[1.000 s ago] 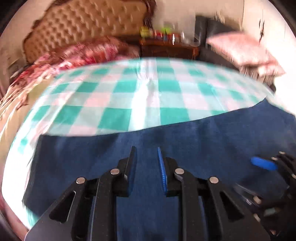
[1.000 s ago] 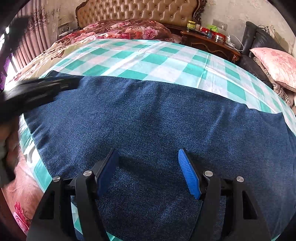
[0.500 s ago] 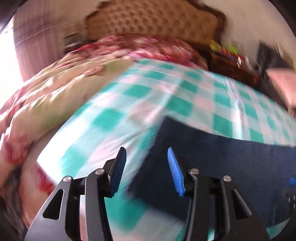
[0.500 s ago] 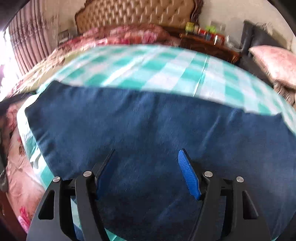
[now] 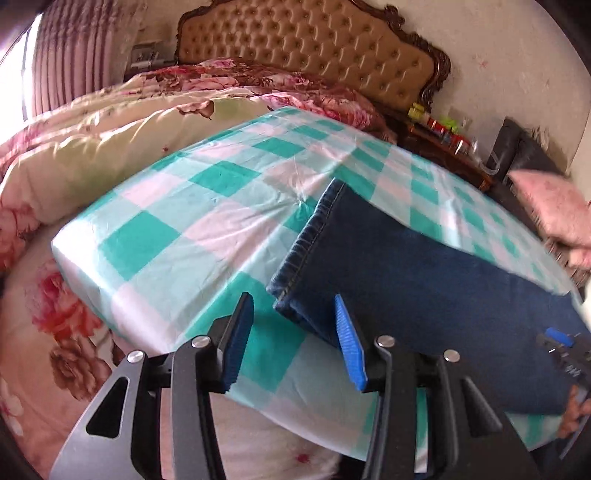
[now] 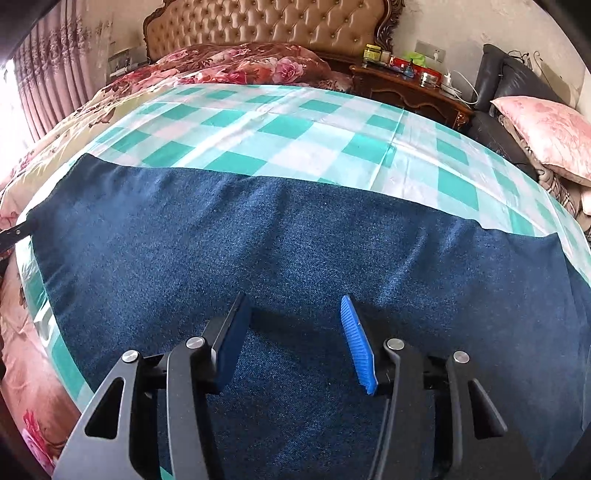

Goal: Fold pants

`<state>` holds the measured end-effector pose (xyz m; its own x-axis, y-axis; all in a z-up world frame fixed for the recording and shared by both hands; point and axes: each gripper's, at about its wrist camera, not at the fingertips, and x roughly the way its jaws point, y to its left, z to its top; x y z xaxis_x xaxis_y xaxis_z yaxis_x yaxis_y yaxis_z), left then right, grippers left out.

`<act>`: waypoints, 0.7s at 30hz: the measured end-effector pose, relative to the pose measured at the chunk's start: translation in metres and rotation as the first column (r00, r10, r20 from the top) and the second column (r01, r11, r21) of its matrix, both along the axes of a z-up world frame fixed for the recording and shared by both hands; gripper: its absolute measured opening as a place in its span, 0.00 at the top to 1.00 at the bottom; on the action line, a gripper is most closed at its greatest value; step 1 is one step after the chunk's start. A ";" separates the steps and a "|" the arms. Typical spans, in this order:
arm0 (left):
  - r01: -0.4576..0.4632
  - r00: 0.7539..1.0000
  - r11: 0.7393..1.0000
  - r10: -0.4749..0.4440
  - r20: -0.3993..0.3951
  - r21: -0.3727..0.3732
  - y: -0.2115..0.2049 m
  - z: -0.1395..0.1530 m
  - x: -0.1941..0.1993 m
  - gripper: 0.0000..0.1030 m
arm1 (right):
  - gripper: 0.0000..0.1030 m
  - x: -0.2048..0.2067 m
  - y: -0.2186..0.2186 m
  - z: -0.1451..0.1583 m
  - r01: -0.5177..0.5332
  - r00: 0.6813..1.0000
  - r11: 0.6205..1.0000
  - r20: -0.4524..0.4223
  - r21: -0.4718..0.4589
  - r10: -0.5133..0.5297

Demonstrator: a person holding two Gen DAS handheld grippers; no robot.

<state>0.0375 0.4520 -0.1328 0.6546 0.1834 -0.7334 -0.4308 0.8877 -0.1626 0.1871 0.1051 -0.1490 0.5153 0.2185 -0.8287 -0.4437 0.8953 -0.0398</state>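
Dark blue jeans (image 5: 424, 273) lie flat across the green-and-white checked bed sheet (image 5: 177, 206). In the left wrist view my left gripper (image 5: 295, 339) is open, just in front of the hemmed leg end (image 5: 299, 254), whose near corner lies between the fingertips. In the right wrist view the jeans (image 6: 295, 240) fill the foreground, and my right gripper (image 6: 295, 339) is open and empty, hovering over the middle of the denim. The right gripper also shows at the right edge of the left wrist view (image 5: 561, 347).
A floral quilt (image 5: 74, 147) is bunched at the left of the bed, below the tufted headboard (image 6: 266, 26). A wooden nightstand (image 6: 406, 88) with bottles and a dark chair with a pink pillow (image 6: 546, 133) stand at the right. The bed's near edge runs close under both grippers.
My left gripper swung left from over the middle of the jeans to the leg hem and opened wider. The right gripper stayed open over the denim.
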 end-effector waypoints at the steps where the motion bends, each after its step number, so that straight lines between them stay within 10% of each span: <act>1: 0.000 1.000 1.000 0.000 -0.007 0.008 0.000 -0.001 0.002 0.58 | 0.52 0.000 0.000 0.000 0.002 1.000 1.000 0.000 0.000 -0.002; 12: -0.027 0.998 0.999 0.029 -0.058 0.023 -0.007 -0.001 0.015 0.82 | 0.49 -0.001 0.002 -0.001 0.003 1.000 1.000 0.007 -0.006 -0.003; 21: -0.044 0.999 0.997 0.046 -0.028 0.059 -0.018 0.010 0.013 0.83 | 0.48 -0.001 0.001 -0.002 -0.004 1.000 1.000 0.015 0.000 0.004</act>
